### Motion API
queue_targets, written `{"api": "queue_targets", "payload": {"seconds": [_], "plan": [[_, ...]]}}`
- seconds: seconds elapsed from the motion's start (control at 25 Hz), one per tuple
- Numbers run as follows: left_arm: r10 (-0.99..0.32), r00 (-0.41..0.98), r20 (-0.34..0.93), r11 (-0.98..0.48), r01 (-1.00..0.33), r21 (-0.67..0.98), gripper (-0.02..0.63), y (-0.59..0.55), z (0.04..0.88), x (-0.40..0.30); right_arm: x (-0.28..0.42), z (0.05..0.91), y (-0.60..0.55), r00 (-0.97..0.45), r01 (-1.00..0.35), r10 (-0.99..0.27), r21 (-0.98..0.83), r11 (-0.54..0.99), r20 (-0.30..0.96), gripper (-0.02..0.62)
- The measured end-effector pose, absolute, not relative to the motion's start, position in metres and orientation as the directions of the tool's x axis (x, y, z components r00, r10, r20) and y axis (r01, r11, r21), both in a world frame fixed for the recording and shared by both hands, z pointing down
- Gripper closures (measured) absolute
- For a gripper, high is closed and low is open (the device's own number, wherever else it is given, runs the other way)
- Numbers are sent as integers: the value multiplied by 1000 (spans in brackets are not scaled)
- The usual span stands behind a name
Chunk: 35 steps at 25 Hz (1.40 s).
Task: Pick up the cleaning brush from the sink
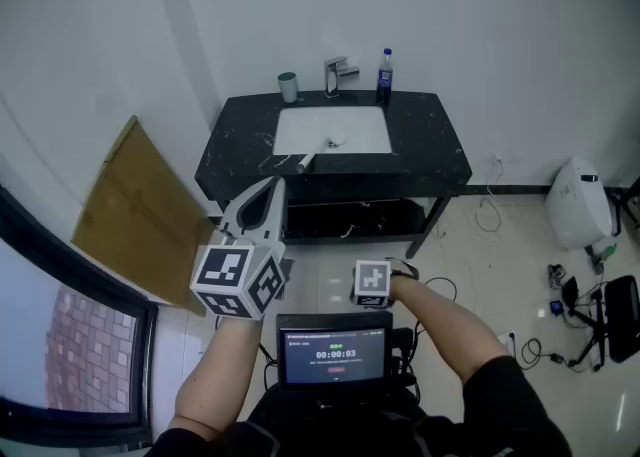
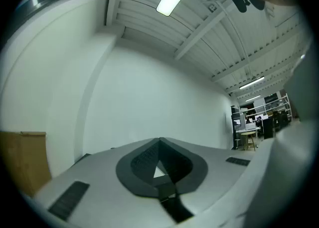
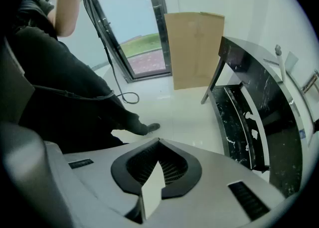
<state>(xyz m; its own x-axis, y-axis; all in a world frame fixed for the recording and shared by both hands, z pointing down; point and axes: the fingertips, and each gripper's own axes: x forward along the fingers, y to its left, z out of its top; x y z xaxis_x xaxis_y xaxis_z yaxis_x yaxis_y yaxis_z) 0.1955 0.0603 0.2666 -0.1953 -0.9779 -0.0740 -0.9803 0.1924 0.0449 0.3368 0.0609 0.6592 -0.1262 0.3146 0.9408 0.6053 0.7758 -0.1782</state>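
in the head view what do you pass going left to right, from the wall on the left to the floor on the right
brown cardboard sheet leaning on the wall → small grey-green cup → chrome tap → blue-capped plastic bottle → white rounded appliance on the floor

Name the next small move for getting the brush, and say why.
Probably step closer to the sink first: it stands well ahead of both grippers, and the left gripper and right gripper have their jaws shut with nothing between them.
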Motion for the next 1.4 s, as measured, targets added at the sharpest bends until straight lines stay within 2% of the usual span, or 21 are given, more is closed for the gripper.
{"api": "queue_targets", "payload": {"seconds": [0.28, 0.44, 0.68, 1.0, 1.24, 1.4], "plan": [[-982, -183, -40, 182, -983, 31, 604, 56, 275, 205, 331, 621, 53, -175, 631, 307, -132, 764, 935, 592], [-982, -188, -31, 187, -981, 51, 604, 61, 291, 174, 296, 587, 59, -259, 671, 309, -60, 739, 915, 592], [-986, -157, -49, 156, -988, 19, 604, 112, 291, 115, 269, 565, 95, -212, 616, 302, -112, 780, 929, 592], [-997, -62, -43, 62, -998, 2, 604, 78, 294, -19, 123, 506, 82, -314, 540, 302, -93, 837, 900, 592], [-999, -46, -28, 45, -998, 50, 604, 19, 324, -94, 42, 474, 41, -442, 465, 306, -77, 882, 843, 592], [-1000, -8, -16, 7, -999, 37, 604, -16, 308, -118, 11, 437, 3, -493, 461, 266, -11, 887, 828, 592]]}}
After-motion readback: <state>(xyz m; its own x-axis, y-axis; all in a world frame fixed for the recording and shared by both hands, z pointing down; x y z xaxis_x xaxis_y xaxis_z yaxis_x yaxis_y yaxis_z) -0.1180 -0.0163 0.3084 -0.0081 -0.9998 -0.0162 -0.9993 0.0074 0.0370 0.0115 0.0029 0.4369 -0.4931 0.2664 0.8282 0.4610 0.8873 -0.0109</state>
